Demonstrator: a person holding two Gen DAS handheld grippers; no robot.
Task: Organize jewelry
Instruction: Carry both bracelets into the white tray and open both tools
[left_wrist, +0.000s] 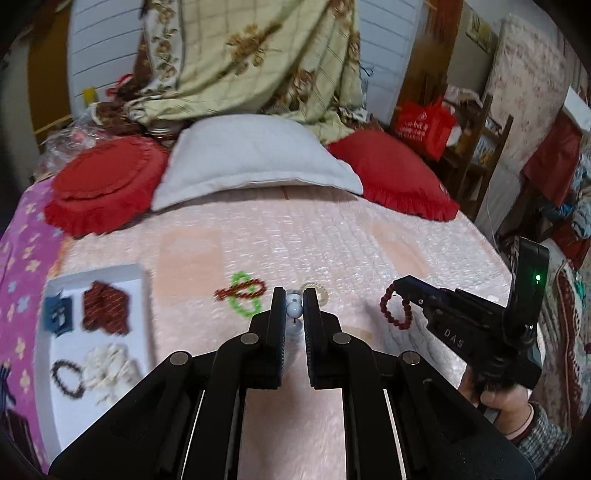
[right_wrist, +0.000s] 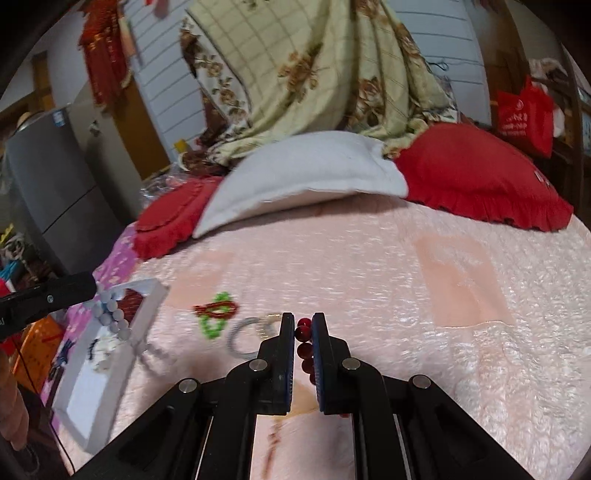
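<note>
The left gripper (left_wrist: 294, 295) clamps a pale-blue bead bracelet (left_wrist: 294, 309); the right gripper (right_wrist: 303, 320) pinches a dark-red bead bracelet (right_wrist: 304, 339). Both hang above the bed (left_wrist: 332, 236), whose left edge carries a white tray (left_wrist: 110, 275) of jewelry.

— How does your left gripper (left_wrist: 294, 295) stand?

— Your left gripper points forward and down, its two fingers (left_wrist: 277, 306) drawn nearly together and clamped on a pale bead bracelet (left_wrist: 294, 309), which hangs from the tips.

— And your right gripper (right_wrist: 303, 320)?

— It also tilts down. Its fingers (right_wrist: 287, 332) are pinched on a red bead bracelet (right_wrist: 304, 341), the beads running down the narrow gap between them. From the left camera you see that gripper off to the right, raised, the loop dangling from its tip.

— Your hands?

— Your right hand (left_wrist: 496, 397) wraps the handle from below, a knit sleeve (left_wrist: 537, 439) at the wrist.
</note>
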